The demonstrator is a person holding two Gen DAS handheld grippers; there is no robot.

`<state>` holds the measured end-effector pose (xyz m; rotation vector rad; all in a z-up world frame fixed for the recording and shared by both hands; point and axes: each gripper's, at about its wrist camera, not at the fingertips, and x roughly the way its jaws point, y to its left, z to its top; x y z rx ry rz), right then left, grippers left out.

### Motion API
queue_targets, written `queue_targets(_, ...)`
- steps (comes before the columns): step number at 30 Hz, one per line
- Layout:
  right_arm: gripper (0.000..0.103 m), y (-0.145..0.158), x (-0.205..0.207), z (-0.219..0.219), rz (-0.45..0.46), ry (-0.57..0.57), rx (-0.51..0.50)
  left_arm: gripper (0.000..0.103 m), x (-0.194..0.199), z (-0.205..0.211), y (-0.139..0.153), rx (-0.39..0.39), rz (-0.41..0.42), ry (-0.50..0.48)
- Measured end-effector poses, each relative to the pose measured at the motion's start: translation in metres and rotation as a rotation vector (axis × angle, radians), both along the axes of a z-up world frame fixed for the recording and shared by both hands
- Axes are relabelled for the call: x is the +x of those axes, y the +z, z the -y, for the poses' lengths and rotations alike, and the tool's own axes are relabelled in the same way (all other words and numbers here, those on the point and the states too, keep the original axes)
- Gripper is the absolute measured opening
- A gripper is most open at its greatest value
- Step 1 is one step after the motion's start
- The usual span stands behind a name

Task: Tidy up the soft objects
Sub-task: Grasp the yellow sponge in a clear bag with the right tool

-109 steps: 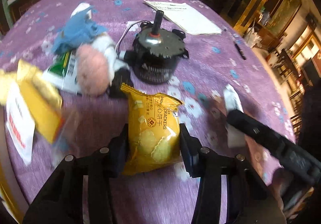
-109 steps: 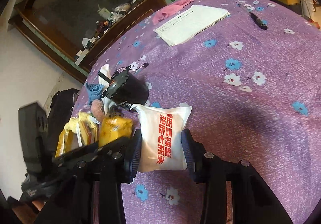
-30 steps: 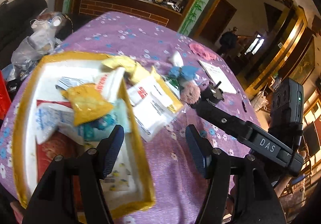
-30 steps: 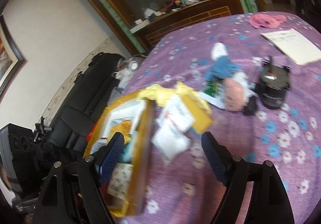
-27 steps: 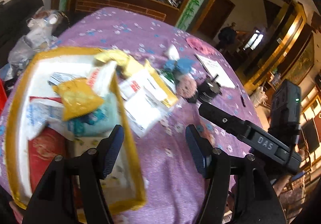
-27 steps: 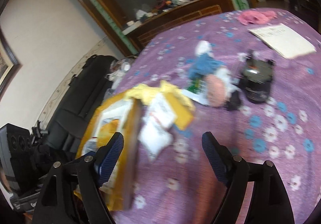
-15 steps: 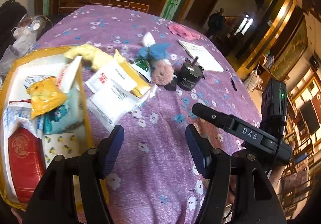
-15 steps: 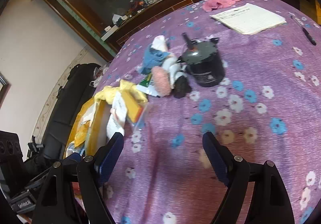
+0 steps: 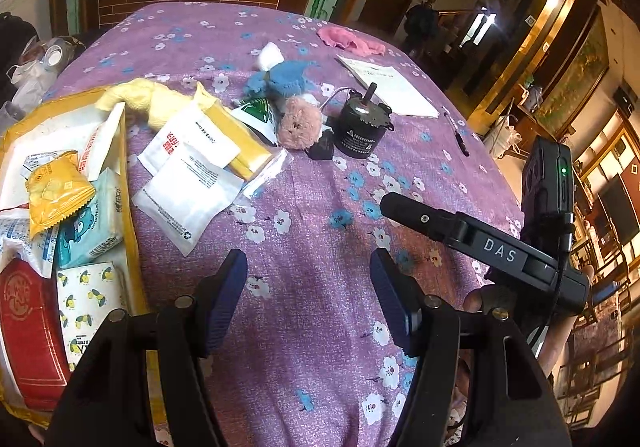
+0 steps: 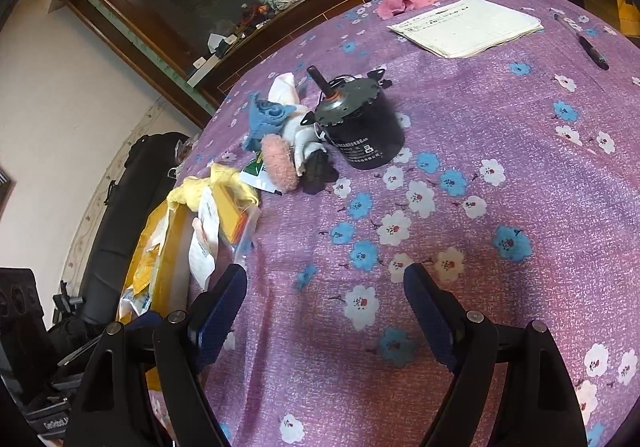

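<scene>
both tongs gape empty, so the right gripper (image 10: pixel 324 299) should straddle the fuzzy pink plush ball (image 10: pixel 279 166), avoiding the black metal motor (image 10: pixel 360 127), while the left gripper (image 9: pixel 308 287) waits.

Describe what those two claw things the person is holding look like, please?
Both are matte black plastic frames with silver screws. The left gripper and right gripper each carry two fingers faced with dark blue ribbed pads. Seen from the left camera, the right one bears white "DAS" lettering, a black camera block with a green light, and a black cable.
</scene>
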<state>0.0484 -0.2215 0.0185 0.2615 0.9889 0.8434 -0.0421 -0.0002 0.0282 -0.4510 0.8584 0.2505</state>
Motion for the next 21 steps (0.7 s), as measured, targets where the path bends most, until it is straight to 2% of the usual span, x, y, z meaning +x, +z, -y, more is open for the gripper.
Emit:
queue_targets(7, 0.082, 0.001, 0.001, -0.007, 0.0, 0.006, -0.02, 0.063, -0.004, -0.013, -0.003, -0.029, 0.014, 0.017)
queue_targets(12, 0.082, 0.008, -0.007, -0.01, 0.04, 0.011, -0.018, 0.063, -0.008, -0.03, -0.006, -0.061, 0.016, 0.046)
queue_targets(16, 0.082, 0.005, -0.005, -0.014, 0.02, 0.017, -0.01, 0.063, -0.012, -0.035, -0.004, -0.069, 0.031, 0.055)
queue_targets(21, 0.082, 0.015, -0.003, -0.031, 0.051, 0.06, 0.005, 0.063, -0.018, -0.046, 0.001, -0.068, 0.046, 0.083)
